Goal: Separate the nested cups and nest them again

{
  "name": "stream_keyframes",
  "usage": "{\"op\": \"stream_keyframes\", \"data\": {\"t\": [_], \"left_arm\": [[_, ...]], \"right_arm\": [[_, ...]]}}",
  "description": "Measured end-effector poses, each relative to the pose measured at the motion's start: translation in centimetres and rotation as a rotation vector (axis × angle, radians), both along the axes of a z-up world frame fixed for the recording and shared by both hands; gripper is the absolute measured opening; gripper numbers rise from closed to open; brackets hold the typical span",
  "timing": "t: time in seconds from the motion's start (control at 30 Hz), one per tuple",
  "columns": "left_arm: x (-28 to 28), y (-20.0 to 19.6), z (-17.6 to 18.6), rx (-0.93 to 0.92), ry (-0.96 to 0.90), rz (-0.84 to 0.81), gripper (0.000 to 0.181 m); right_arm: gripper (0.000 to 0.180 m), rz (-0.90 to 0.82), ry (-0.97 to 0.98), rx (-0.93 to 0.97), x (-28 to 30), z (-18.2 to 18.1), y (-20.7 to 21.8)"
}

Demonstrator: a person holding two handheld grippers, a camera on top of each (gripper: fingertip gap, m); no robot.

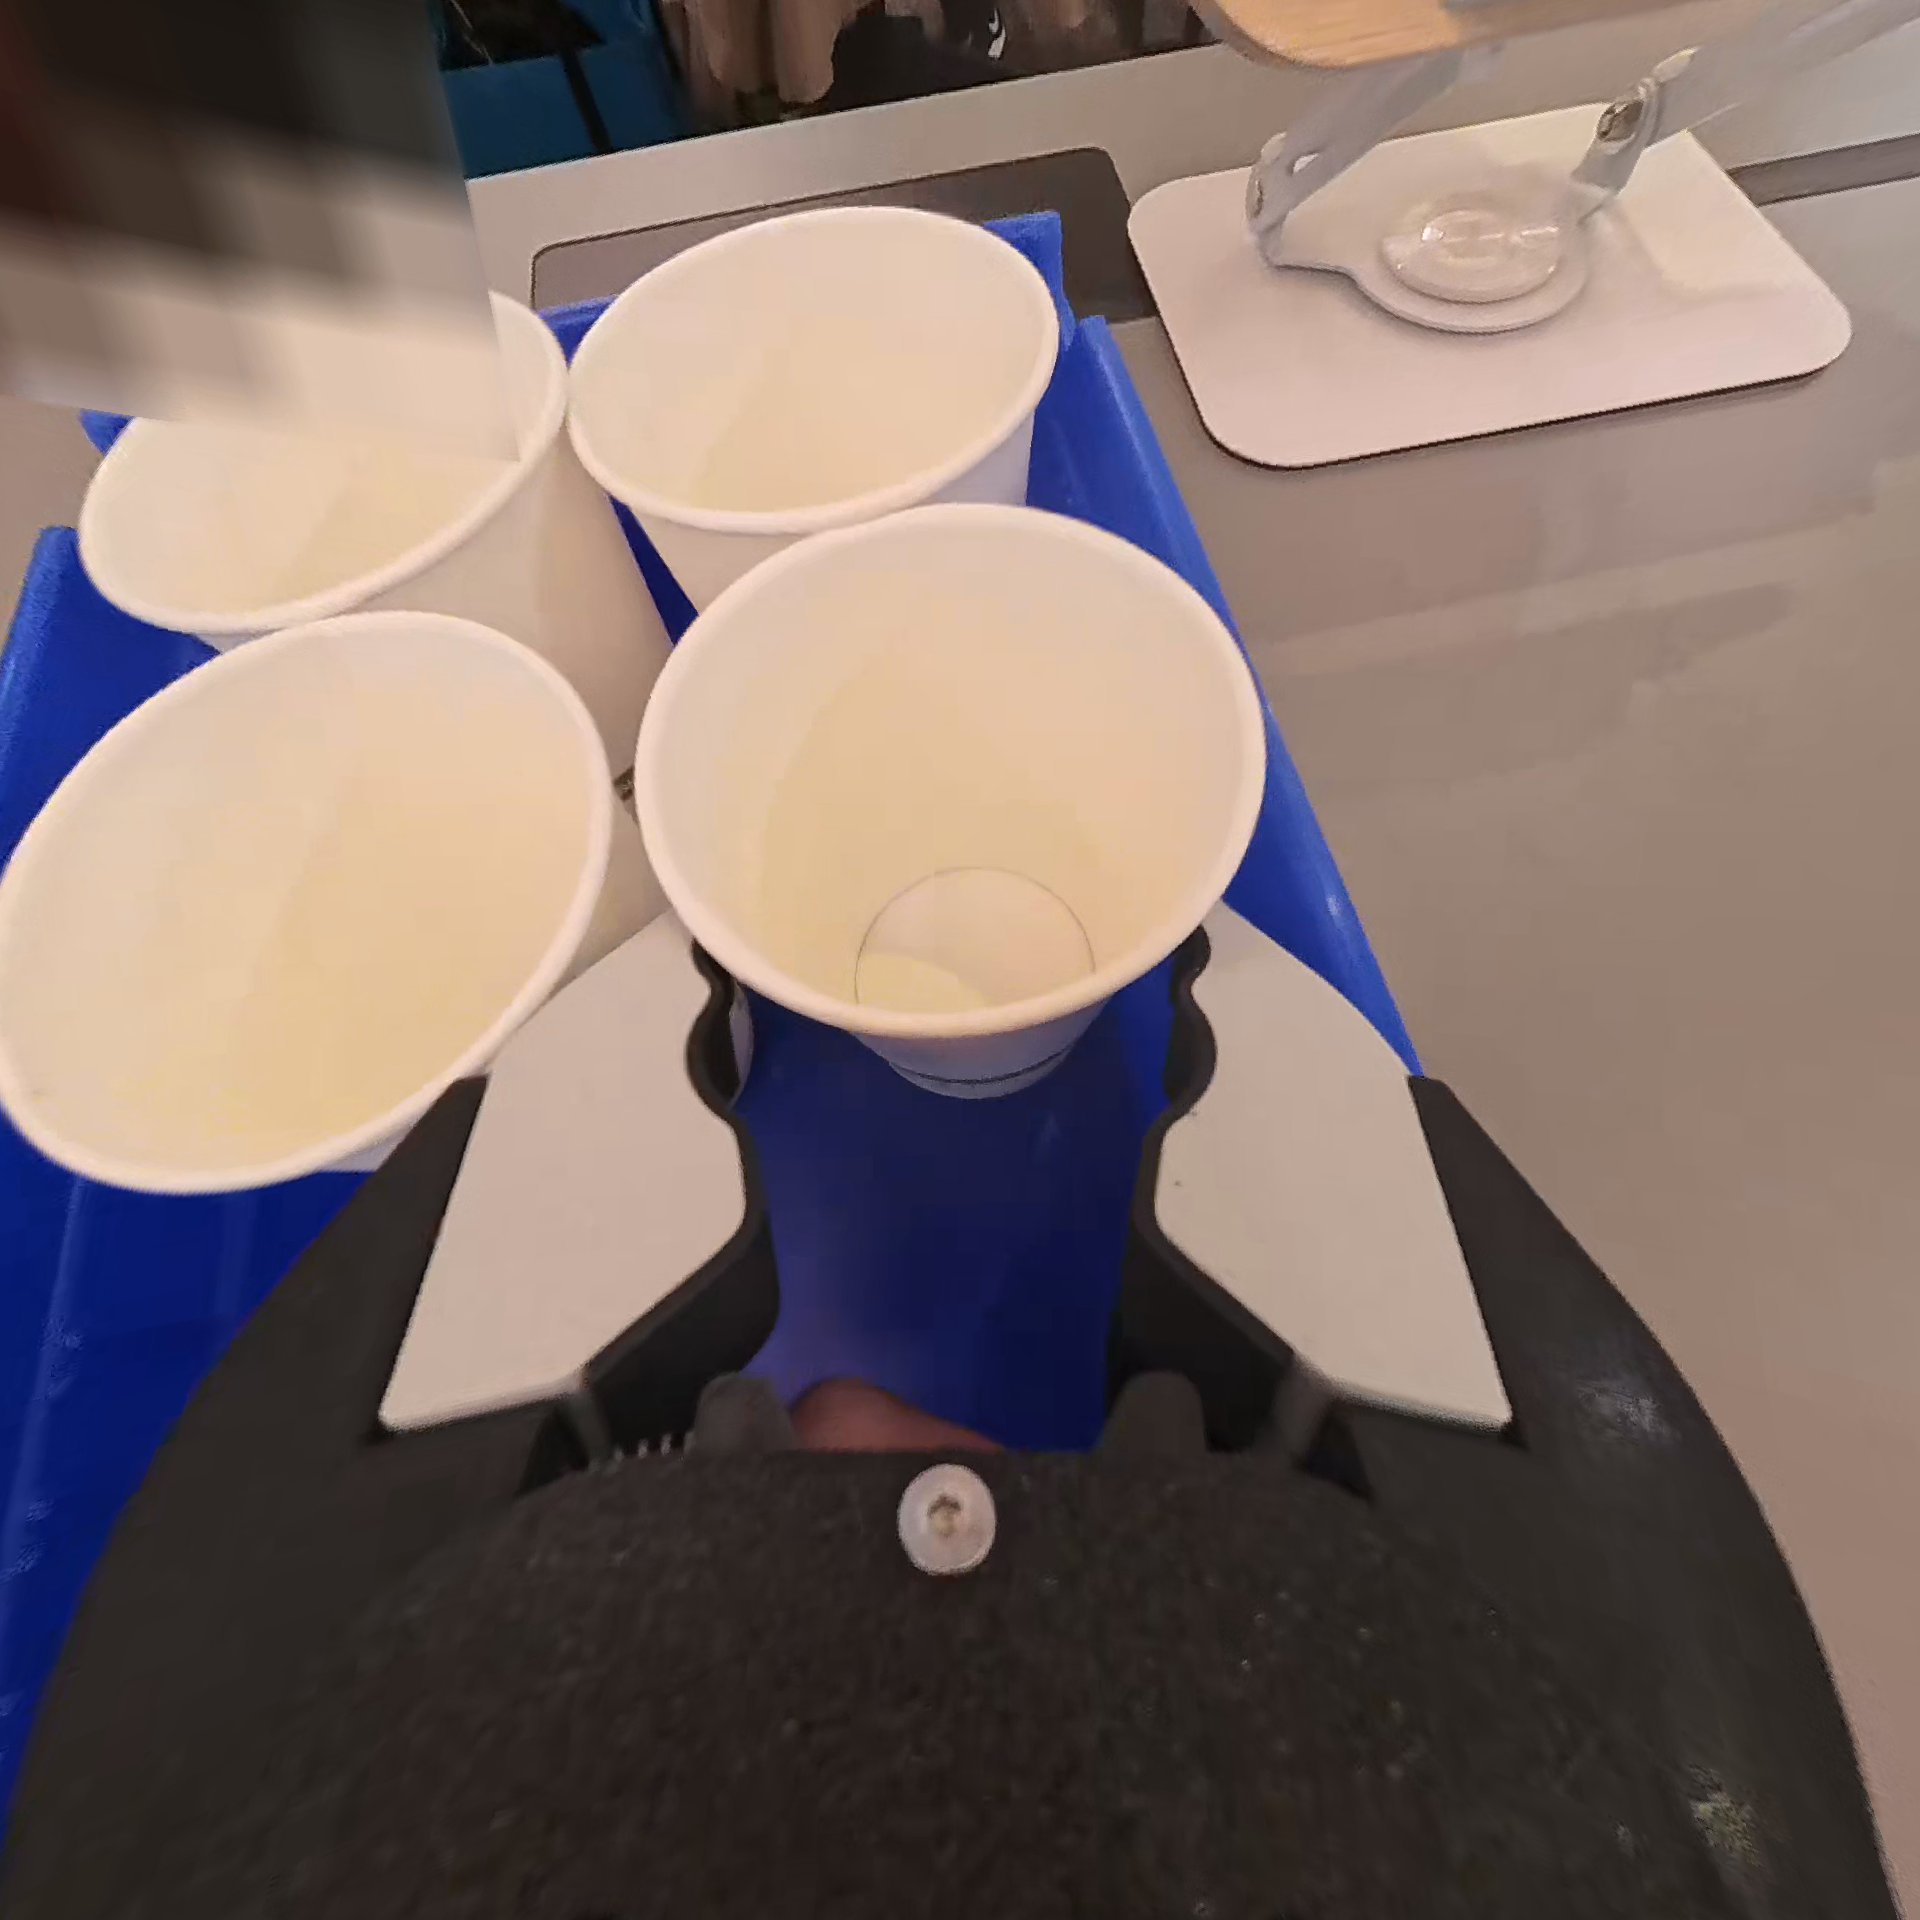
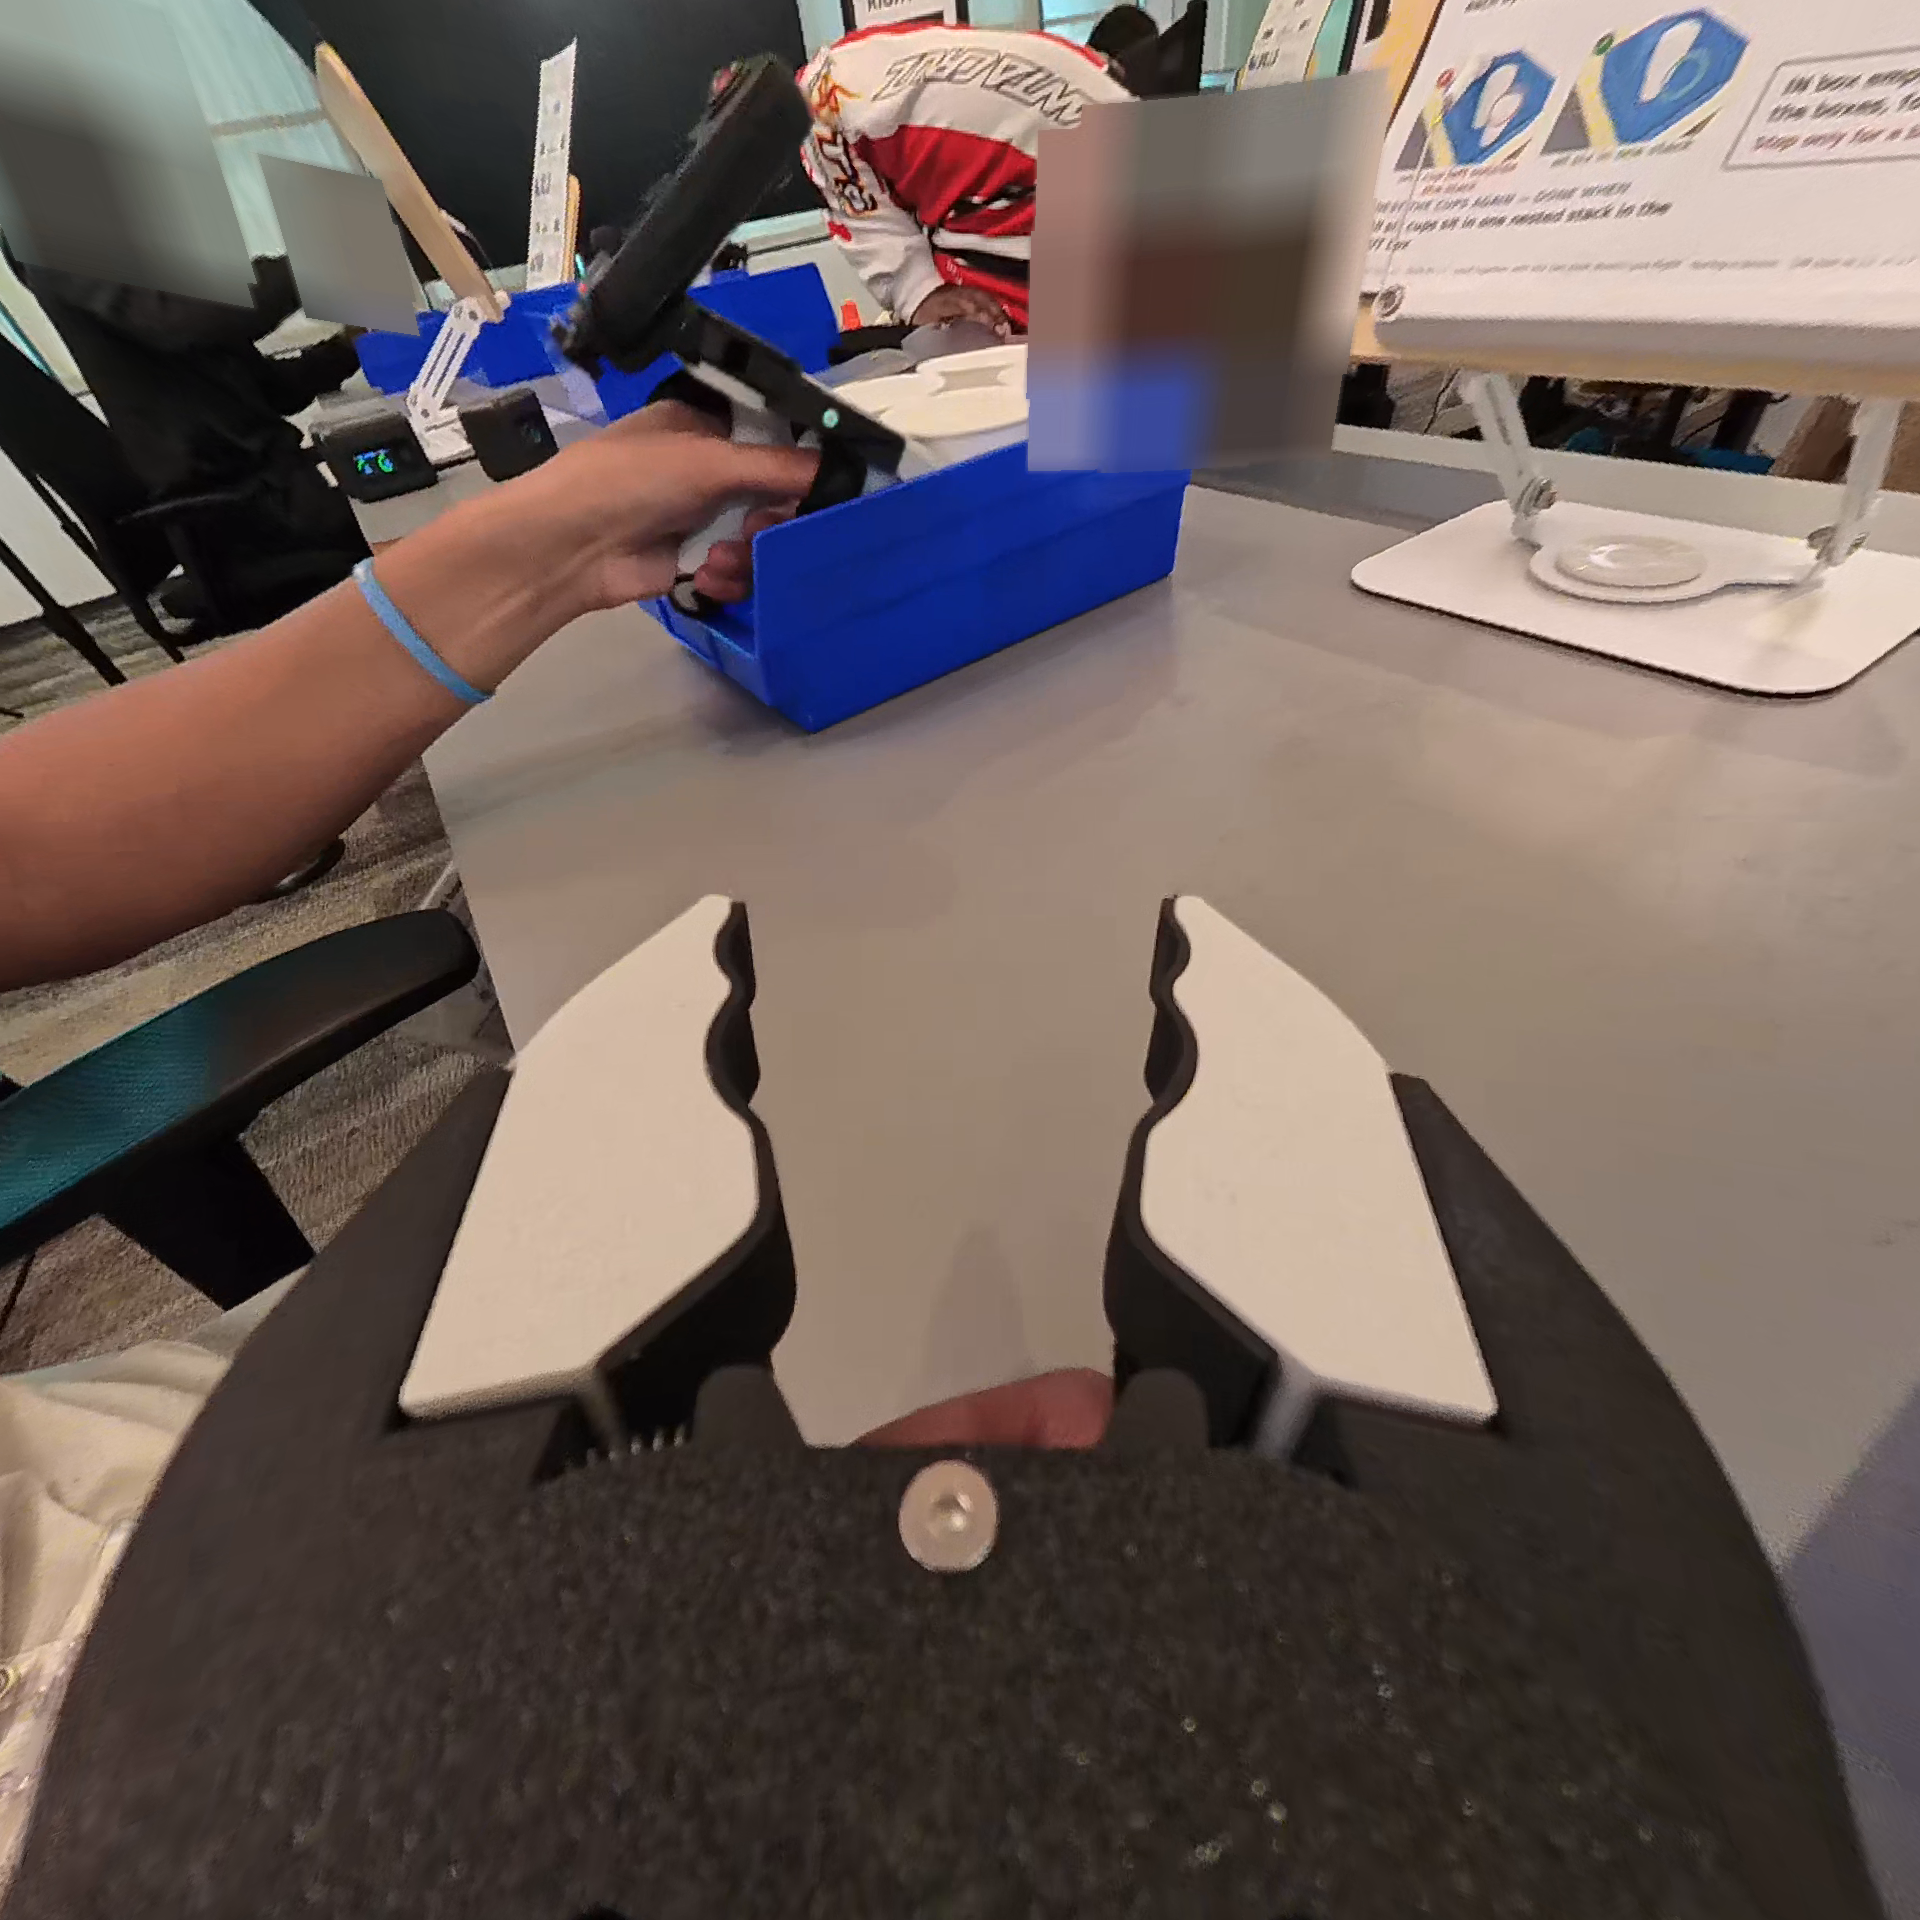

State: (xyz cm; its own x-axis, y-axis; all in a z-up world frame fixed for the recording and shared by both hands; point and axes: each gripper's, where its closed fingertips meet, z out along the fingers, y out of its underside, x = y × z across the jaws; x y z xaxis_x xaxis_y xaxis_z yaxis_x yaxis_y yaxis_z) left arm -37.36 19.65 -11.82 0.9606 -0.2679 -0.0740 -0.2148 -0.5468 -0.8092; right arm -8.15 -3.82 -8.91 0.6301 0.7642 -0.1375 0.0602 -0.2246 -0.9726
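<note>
Cups [image 1: 940,769] stand in blue bin [image 1: 1143,488]; both hand-held grippers gape wide, holding nothing.

Four white paper cups [image 1: 810,364], empty and upright, un-nested. Standing close together inside the blue bin [image 1: 1122,457]. Nearest cup [image 1: 945,769] shows a ringed base.

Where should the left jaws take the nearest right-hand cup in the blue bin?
Grip the nearest right-hand cup on its side wall just below the rolled rim, coming from the near side where the left gripper already straddles it, jaws open. The cup tapers downward, so a high grip resists slipping. The neighbouring cup crowds its left side, so squeeze gently.
</note>
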Motion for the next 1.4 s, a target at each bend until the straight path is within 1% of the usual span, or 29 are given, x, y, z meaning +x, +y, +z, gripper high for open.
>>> {"op": "stream_keyframes", "data": {"t": [0.13, 0.23, 0.33, 0.47, 0.57, 0.73, 0.83, 0.93, 1.0, 1.1, 1.17, 1.2, 1.27, 1.33, 1.37, 1.4], "left_arm": [[0.2, 0.3, 0.0, -0.005, -0.018, -0.002, 0.079], [0.1, -0.3, 0.5, 0.016, -0.046, -0.018, 0.078], [0.0, -2.3, 0.9, 0.039, -0.060, -0.066, 0.077], [-0.6, -6.2, 1.9, 0.104, -0.067, -0.163, 0.077], [-1.2, -9.1, 3.5, 0.153, -0.075, -0.227, 0.077], [-0.6, -13.2, 9.1, 0.249, -0.138, -0.371, 0.077], [2.3, -15.5, 12.0, 0.265, -0.185, -0.484, 0.077], [7.0, -17.6, 13.0, 0.266, -0.192, -0.619, 0.077], [10.3, -18.8, 12.7, 0.259, -0.183, -0.703, 0.077], [14.9, -20.2, 11.5, 0.227, -0.197, -0.812, 0.077], [17.4, -21.0, 10.7, 0.208, -0.207, -0.870, 0.077], [18.5, -21.3, 10.5, 0.202, -0.215, -0.899, 0.077], [20.1, -21.8, 10.1, 0.186, -0.229, -0.933, 0.077], [21.1, -22.3, 10.0, 0.171, -0.241, -0.971, 0.077], [21.4, -22.5, 10.0, 0.166, -0.246, -0.989, 0.077], [21.7, -22.7, 10.0, 0.158, -0.248, -1.005, 0.077]], "right_arm": [[0.073, 0.009, -0.034, 0.003, -0.4, -0.6, -0.1], [0.072, 0.011, -0.033, 0.003, -0.3, -0.5, -0.2], [0.072, 0.006, -0.018, 0.000, 0.1, -0.1, -0.1], [0.072, -0.010, -0.005, -0.002, 1.3, 0.6, 0.3], [0.067, -0.005, 0.035, -0.011, 1.9, 1.5, 0.4], [0.064, 0.016, 0.050, 0.007, 2.2, 3.2, 0.5], [0.060, 0.081, 0.013, -0.040, 1.3, 4.2, 0.2], [0.055, 0.110, -0.065, -0.099, 0.5, 6.0, 0.6], [0.047, 0.121, -0.095, -0.130, -0.1, 7.9, 1.0], [0.046, 0.191, -0.116, -0.125, -1.7, 10.9, 1.0], [0.044, 0.187, -0.165, -0.078, -2.4, 11.9, 1.5], [0.044, 0.195, -0.185, -0.048, -2.7, 12.2, 1.7], [0.044, 0.272, -0.167, 0.012, -3.7, 12.8, 1.0], [0.047, 0.341, -0.158, 0.046, -4.3, 12.6, 0.1], [0.048, 0.341, -0.174, 0.061, -4.3, 12.2, 0.1], [0.054, 0.336, -0.196, 0.073, -4.2, 11.7, 0.3]]}}
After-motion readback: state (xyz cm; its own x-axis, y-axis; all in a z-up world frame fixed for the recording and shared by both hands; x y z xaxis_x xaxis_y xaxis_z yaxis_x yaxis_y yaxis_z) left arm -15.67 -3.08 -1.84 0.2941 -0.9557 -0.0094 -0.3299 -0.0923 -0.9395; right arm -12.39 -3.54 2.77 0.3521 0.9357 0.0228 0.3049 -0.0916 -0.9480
